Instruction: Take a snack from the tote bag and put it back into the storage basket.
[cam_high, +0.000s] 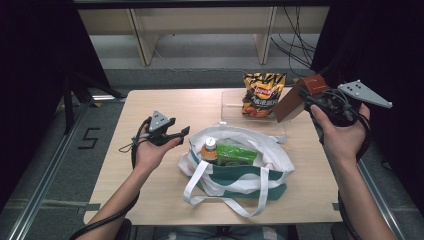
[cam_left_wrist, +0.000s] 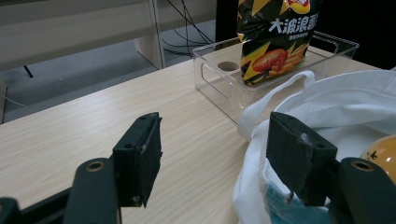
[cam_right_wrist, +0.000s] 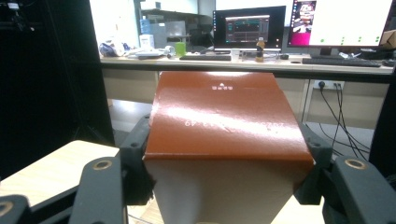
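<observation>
My right gripper is shut on a reddish-brown box, held in the air over the table's right side; in the right gripper view both jaws press the sides of the brown box. My left gripper stands open just left of a white and green tote bag, with nothing between its fingers. In the bag lie an orange-capped bottle and a green packet. A chips bag stands in a clear plastic bin; the left gripper view shows the chips bag too.
The wooden table has free room on its left half. The tote's straps hang toward the front edge. Beyond the table stand wooden shelf legs and cables on the floor.
</observation>
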